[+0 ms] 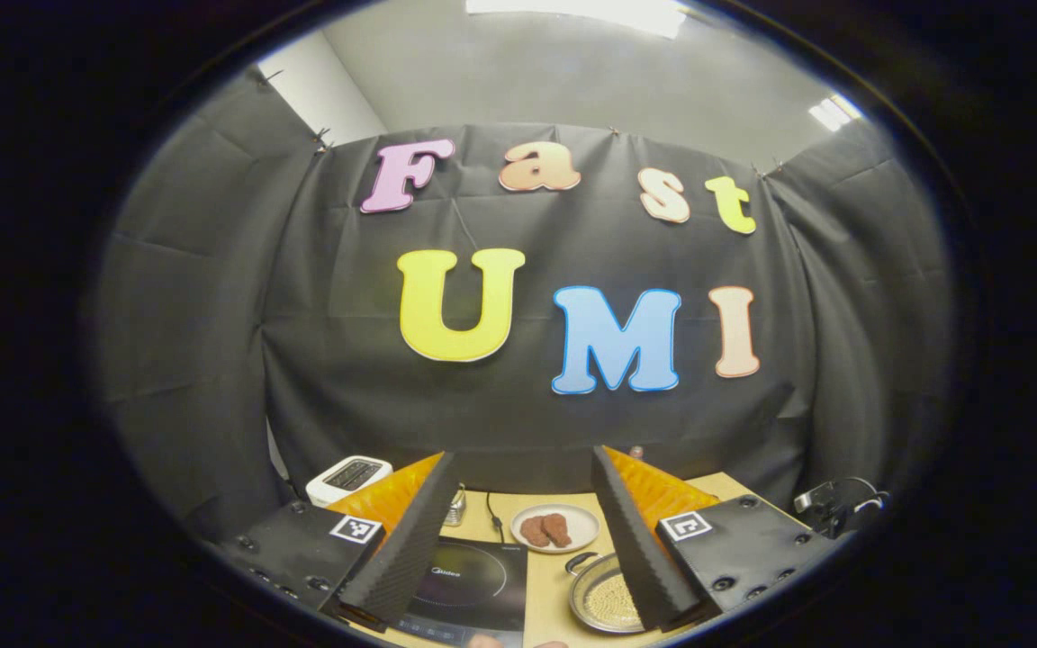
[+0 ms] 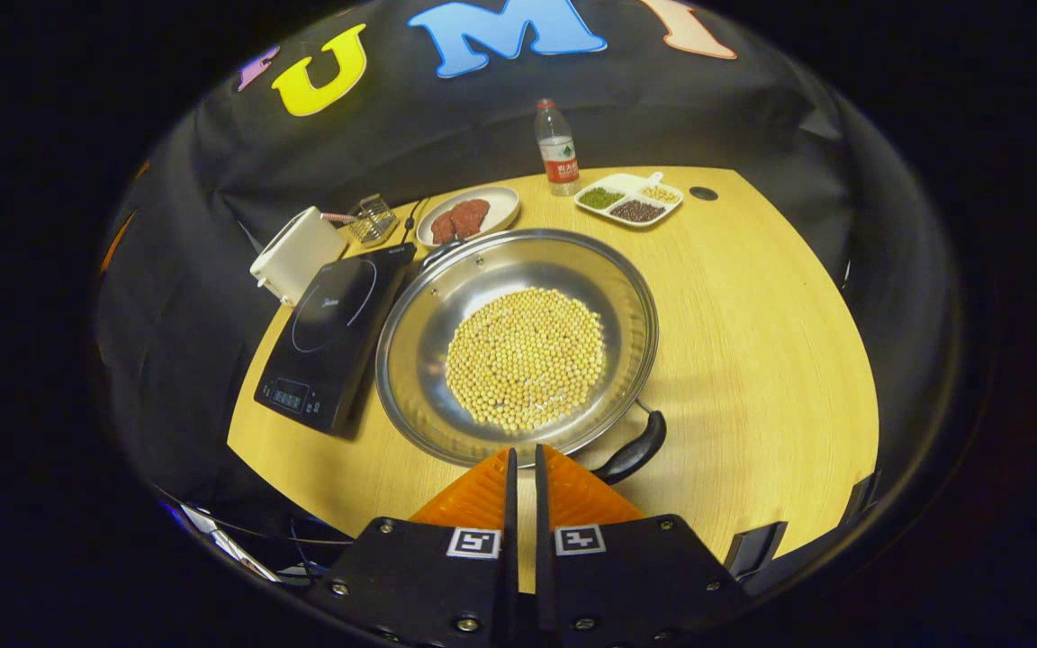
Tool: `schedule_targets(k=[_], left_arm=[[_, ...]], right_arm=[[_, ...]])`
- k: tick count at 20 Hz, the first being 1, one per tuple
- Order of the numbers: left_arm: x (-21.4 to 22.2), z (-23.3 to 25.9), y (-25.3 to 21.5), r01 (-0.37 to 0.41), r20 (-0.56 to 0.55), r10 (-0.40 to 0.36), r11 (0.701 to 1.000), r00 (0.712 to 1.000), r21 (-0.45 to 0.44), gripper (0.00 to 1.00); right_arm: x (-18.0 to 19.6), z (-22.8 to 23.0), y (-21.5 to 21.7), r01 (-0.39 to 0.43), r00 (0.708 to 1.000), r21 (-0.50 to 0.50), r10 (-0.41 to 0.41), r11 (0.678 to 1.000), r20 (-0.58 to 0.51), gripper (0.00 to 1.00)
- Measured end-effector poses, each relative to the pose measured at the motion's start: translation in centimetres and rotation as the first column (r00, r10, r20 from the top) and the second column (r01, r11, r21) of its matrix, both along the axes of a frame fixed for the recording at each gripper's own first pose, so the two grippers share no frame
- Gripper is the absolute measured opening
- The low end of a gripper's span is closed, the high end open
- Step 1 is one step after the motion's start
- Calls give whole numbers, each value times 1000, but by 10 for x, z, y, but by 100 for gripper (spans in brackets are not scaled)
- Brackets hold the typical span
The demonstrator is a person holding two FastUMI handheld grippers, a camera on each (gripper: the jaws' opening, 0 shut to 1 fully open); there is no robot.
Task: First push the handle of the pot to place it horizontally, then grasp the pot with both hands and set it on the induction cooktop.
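Left gripper view: the left gripper [image 1: 518, 531] is held high, aimed mostly at the booth wall, fingers spread wide w/ nothing between them. Low in the gap, the induction cooktop [image 1: 473, 585] is seen on the wooden table [image 1: 550, 598], and just beside it the rim of the pot [image 1: 604, 598], partly hidden behind one finger. A plate [image 1: 554, 527] w/ brownish food sits farther back; a white toaster [image 1: 349, 479] is at the far edge.

Right gripper view: the right gripper [image 2: 523, 468] is pressed together, only a thin slit left, nothing pinched. It hovers just above the pot's near rim. The pot [image 2: 518, 346] is a wide, shallow steel pan, touching or nearly touching the cooktop [image 2: 334, 335] along one side, w/ a layer of soybeans [image 2: 526, 358] over its base. The dark handle [image 2: 634, 450] sticks out at the near rim, angled off to the side; a second small handle [image 2: 437, 254] shows at the far rim.

Handling, as judged: stiff metal, smooth and likely slippery; moderate weight, and the loose beans will slide if it's tipped. The handle is probably best nudged w/ closed tips, then both handles taken and the pot kept level.
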State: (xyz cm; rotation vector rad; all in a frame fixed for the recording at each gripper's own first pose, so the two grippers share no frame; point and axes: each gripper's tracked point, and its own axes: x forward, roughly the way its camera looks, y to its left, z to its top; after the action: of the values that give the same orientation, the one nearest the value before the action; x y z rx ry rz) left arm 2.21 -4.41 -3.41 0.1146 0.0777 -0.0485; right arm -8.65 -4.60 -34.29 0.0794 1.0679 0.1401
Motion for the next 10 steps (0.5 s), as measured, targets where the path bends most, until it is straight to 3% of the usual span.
schedule_targets(k=[6,10], left_arm=[[0,-6,4,-19,-18,19,1000,1000,7,98],[1,-9,5,-24,-30,24,1000,999,10,98]], right_arm=[[-12,-26,-3,5,992,-14,-7,1000,-124,8],[-9,-40,-10,26,988,-19,-29,999,-151,8]])
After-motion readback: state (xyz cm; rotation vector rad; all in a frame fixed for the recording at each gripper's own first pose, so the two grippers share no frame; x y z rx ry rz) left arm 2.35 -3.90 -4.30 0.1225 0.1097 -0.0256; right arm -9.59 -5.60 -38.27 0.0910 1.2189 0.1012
